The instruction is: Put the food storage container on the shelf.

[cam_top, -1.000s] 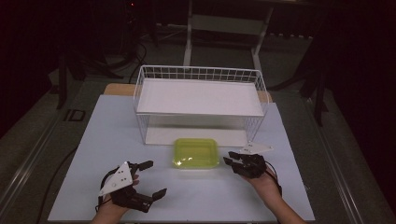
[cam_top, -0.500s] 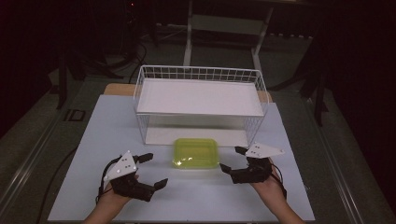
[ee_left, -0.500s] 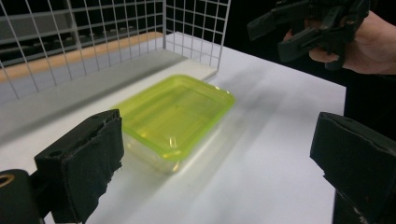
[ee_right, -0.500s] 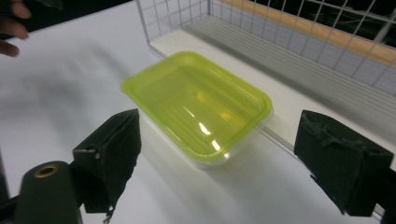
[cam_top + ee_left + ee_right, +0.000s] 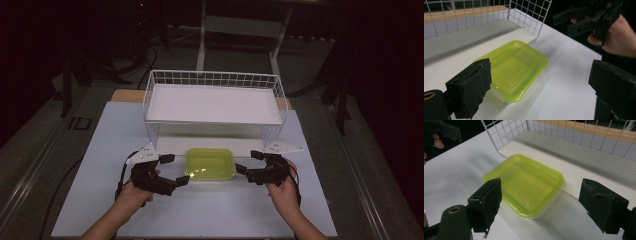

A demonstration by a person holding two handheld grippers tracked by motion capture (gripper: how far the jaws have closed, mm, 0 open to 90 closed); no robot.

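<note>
The shallow yellow-green plastic lidded container [image 5: 210, 163] lies lengthwise between the left gripper [image 5: 175, 170] and the right gripper [image 5: 248, 163], both wide open and empty, its short ends facing them about equally near, by the desk's [image 5: 90, 150] near edge.

No text, label, brand, number or sign can be read anywhere, not on the surface nor on anything standing on it.

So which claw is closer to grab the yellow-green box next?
Probably the left claw: its open jaws reach right up to the side of the yellow-green box. The right claw, also open, sits slightly farther off. It's close, though.
</note>
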